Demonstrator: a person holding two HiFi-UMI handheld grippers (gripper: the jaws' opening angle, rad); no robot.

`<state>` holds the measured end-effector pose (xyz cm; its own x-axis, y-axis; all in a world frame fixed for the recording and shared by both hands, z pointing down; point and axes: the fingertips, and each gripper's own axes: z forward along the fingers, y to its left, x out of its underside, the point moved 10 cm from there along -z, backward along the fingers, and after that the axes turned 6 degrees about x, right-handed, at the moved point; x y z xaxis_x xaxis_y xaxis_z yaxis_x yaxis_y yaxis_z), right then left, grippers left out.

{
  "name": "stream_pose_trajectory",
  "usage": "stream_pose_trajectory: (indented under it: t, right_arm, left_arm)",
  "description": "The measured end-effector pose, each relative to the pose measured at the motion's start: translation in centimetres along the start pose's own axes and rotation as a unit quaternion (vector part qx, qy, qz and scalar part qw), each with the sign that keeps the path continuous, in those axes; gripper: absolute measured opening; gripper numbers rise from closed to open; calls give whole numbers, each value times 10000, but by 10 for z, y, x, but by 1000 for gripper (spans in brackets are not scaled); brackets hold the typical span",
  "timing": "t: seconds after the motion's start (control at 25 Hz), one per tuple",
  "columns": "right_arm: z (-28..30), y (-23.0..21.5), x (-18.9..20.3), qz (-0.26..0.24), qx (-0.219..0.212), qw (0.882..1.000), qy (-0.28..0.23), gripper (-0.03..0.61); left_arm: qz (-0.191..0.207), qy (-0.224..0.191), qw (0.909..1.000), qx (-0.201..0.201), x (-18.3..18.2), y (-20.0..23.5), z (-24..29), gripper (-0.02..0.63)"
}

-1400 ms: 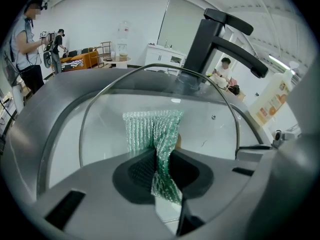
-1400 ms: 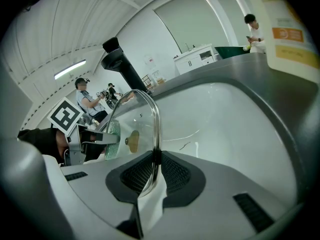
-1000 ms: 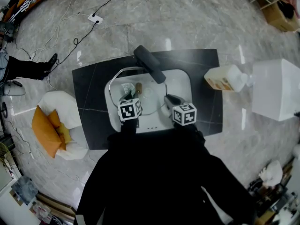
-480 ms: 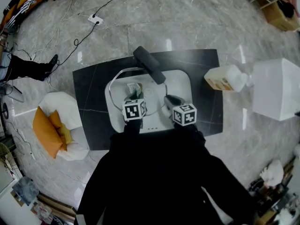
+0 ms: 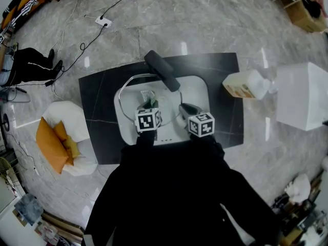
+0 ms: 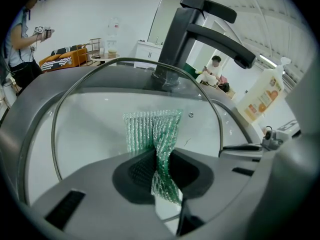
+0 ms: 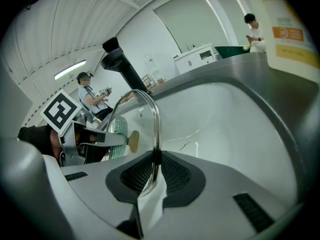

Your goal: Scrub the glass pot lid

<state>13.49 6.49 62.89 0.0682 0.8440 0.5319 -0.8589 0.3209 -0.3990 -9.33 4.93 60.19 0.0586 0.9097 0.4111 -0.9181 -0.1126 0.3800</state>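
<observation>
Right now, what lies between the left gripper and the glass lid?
A green mesh scrubber, held in the left gripper's jaws, facing the glass lid; the left gripper view shows it.

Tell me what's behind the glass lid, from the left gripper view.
Through the glass lid show the white sink basin and the black faucet base. The green mesh scrubber, clamped in the left gripper, covers the middle; what lies behind it cannot be seen.

Glass pot lid (image 6: 95,104) clear, smooth, with shiny metal rim; knob (image 7: 133,140) looks wooden. Scrubber (image 6: 150,126) green mesh, glittery, rough. Sink (image 7: 225,119) glossy white. Faucet (image 6: 200,31) matt black. Desk (image 5: 97,96) dark, matt. Floor (image 5: 205,19) glossy grey stone tile. Bottle (image 5: 246,84) plastic.
</observation>
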Motion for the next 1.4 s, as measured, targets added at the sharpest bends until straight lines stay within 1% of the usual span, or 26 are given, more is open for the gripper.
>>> stream_pose_trajectory:
  t: [0.52,0.68,0.88,1.08,1.2,1.4]
  right_arm:
    - [1,0,0,-18,-15,10000,-2,54]
    - [0,0,-2,-47,-11,10000,18,54]
    - [0,1,-2,-27,-18,10000,5,54]
    - [1,1,-1,-17,-21,10000,4,54]
    - [1,0,-1,-20,-32,10000,-7,54]
    - [0,1,-2,-43,-38,10000,-26,54]
  left_arm:
    - [106,77,9999,88,0,-10,6,64]
    - [92,124,9997,167,3,-14,9,64]
    - [182,128,9993,305,4,-22,14,64]
    - [217,152,9990,354,1,-24,13,64]
    - [171,179,9989,411,4,-25,15,64]
    - [229,195,9983,492,2,-30,15,64]
